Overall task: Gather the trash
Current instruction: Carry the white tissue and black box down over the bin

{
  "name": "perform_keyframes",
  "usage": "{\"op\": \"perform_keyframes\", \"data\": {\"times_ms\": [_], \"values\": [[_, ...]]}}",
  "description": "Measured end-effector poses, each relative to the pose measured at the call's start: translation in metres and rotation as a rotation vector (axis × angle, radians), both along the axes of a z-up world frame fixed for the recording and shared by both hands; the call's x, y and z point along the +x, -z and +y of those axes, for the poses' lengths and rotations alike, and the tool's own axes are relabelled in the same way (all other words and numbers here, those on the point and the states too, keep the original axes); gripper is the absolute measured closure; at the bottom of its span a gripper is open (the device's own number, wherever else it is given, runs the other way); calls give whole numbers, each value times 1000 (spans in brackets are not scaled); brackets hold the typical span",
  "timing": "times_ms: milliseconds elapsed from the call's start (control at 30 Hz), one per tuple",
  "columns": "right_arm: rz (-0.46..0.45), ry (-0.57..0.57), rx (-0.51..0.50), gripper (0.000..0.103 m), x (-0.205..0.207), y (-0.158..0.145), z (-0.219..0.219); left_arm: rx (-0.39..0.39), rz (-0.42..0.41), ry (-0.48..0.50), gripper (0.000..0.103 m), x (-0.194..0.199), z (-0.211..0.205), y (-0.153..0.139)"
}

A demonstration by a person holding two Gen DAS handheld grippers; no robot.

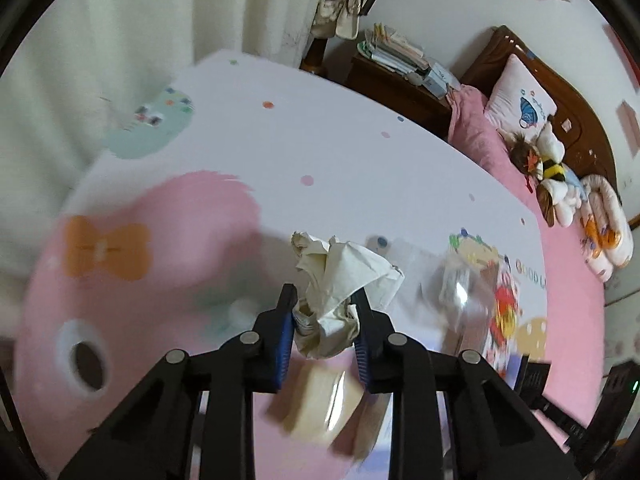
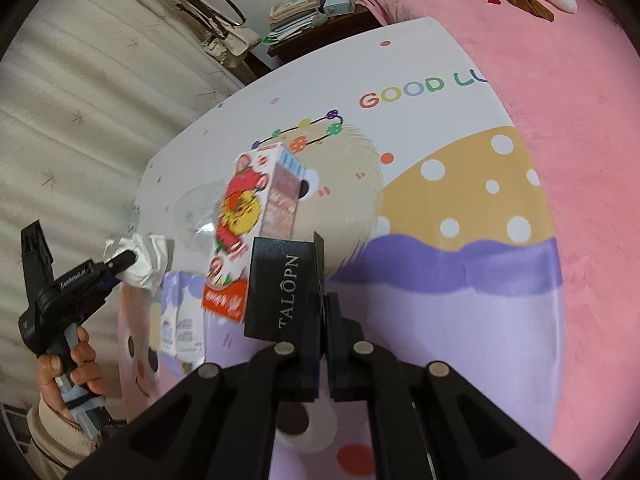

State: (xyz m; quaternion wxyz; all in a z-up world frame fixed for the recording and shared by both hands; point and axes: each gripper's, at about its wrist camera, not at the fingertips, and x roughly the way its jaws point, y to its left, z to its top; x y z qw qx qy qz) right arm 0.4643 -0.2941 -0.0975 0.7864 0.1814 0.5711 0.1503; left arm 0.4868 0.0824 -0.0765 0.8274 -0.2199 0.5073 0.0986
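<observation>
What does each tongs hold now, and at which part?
The left tongs pinch the crumpled tissue at its lower bunched end. The right tongs are shut on a black TALOPN card, gripping its edge.

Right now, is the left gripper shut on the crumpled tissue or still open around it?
Shut on it. The left gripper has its blue pads pressed into both sides of the crumpled tissue, which is bunched between them.

Ahead of tools: cartoon-printed white table (image 1: 320, 128). Beyond it, cream pleated curtain (image 1: 120, 20), dark wooden nightstand (image 1: 396, 88) stacked with books, pink-covered bed (image 2: 560, 80), carved wooden headboard (image 1: 560, 92).
</observation>
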Motion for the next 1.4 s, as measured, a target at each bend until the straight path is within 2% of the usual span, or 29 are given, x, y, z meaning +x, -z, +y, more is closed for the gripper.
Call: {"op": "perform_keyframes", "data": {"times_ms": [100,167,400,633,700,900,1067,1267,1400], "values": [[-14,-13,4,101,-17,-12,3,82,-34,42,78,-41,-10,-31],[-20,-23,9,101,-30,-20,7,110,-57,68,78,-71,-11,-47],[-37,-79,29,101,-98,-45,38,122,-113,141,78,-185,-8,-95],[-55,-119,49,101,-188,-59,87,134,-113,241,78,-280,1,-109],[-49,-126,47,101,-219,-59,104,159,-114,280,78,-309,6,-111],[-28,-132,26,101,-303,-53,147,163,-109,371,78,-380,26,-101],[14,-120,-9,101,-360,-39,165,157,-92,445,78,-427,30,-83],[107,-100,-66,101,-400,-7,171,99,-13,487,78,-451,20,-45],[172,-89,-95,101,-412,29,168,59,52,484,78,-457,9,-9]]}}
